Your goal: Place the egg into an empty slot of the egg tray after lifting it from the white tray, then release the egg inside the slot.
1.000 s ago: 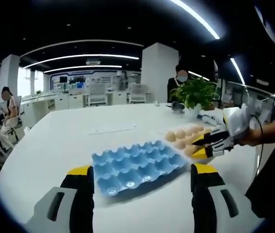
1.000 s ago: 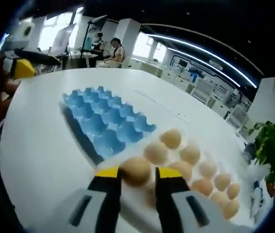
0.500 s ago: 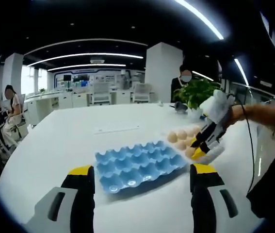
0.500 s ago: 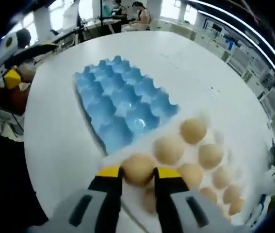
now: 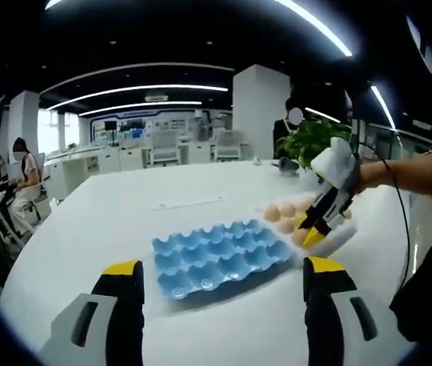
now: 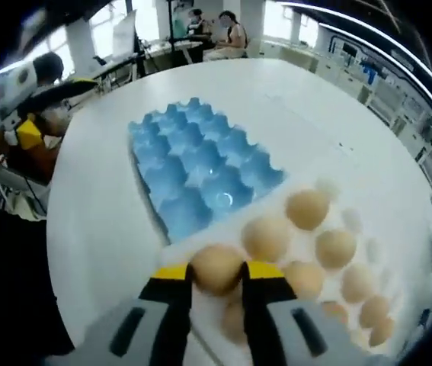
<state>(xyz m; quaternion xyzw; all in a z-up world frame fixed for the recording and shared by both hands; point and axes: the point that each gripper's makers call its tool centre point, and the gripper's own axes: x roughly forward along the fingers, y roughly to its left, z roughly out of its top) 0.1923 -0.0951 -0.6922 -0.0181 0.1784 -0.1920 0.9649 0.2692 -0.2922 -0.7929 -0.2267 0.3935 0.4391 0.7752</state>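
**Egg lifted and swung toward the blue tray**

The right hand-held gripper [image 6: 216, 268] was closed on a brown egg [image 6: 216, 267], its yellow-tipped jaws pressing the shell from either side. Over the last second its view had tipped from a low, slanting look across the table [image 6: 101, 229] to a steeper look down, and the blue egg tray [image 6: 200, 169] had come to sit more squarely ahead of the jaws. In the left gripper view, the same gripper [image 5: 312, 232] had risen from a flat reach at the eggs to a steep, nose-down hang above the near edge of the white tray [image 6: 353, 223].

That suggested the lift was done and the carry toward an empty slot was under way. The egg hung over the seam between the two trays, with the other eggs [image 6: 307, 210] lying in the white tray beyond it. Every slot visible in the blue tray looked empty, so the nearest one seemed a fair target.

The left hand-held gripper [image 5: 223, 278] was spread wide, holding nothing, hanging short of the blue tray's near side.
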